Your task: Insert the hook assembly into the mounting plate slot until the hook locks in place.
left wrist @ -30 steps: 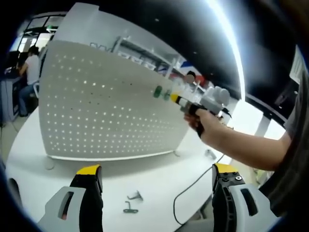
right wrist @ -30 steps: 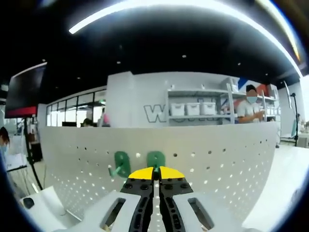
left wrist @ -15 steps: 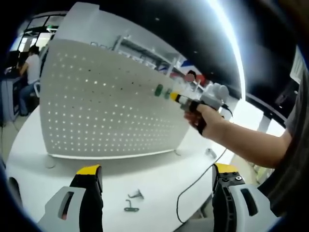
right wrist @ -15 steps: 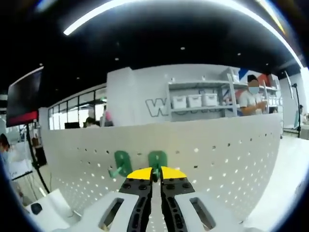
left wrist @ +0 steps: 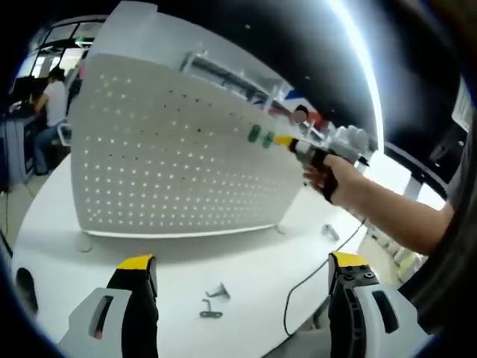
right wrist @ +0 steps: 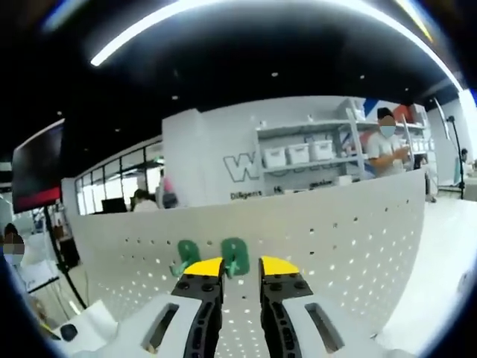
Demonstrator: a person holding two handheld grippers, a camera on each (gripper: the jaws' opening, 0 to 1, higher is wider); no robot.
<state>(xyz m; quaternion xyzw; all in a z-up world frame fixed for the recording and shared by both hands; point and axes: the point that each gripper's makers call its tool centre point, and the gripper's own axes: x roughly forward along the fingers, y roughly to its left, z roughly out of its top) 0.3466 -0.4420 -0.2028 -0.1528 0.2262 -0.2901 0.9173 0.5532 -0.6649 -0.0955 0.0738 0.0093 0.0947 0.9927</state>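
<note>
**Right gripper parted in front of the green hook on the pegboard**

Here we see the right gripper [right wrist: 241, 267] with its two yellow-tipped jaws standing a little apart, a clear gap between them and nothing held. Just past the tips, seen through that gap, a green hook [right wrist: 234, 255] sits on the face of the white pegboard [right wrist: 335, 224]. A second green hook [right wrist: 186, 256] hangs on the board just to its left, with a small arm sticking out sideways.

From the left gripper view we see the same right gripper [left wrist: 285, 141] held in a hand [left wrist: 337, 177], its yellow tips very near the two green hooks [left wrist: 261, 136] in the upper part of the pegboard [left wrist: 164, 164]; we cannot tell from here whether the tips touch them. The board stands upright on a round white table [left wrist: 89, 268].

The left gripper [left wrist: 242, 262] hangs low over the table with its jaws spread wide and nothing between them. On the tabletop between those jaws lie two small metal hooks [left wrist: 214, 300], close together and well apart from the board. A black cable [left wrist: 309, 287] trails across the table toward the right.

Behind the board we see shelves with white bins [right wrist: 302, 154] and a person [right wrist: 385, 145] standing beside them.
</note>
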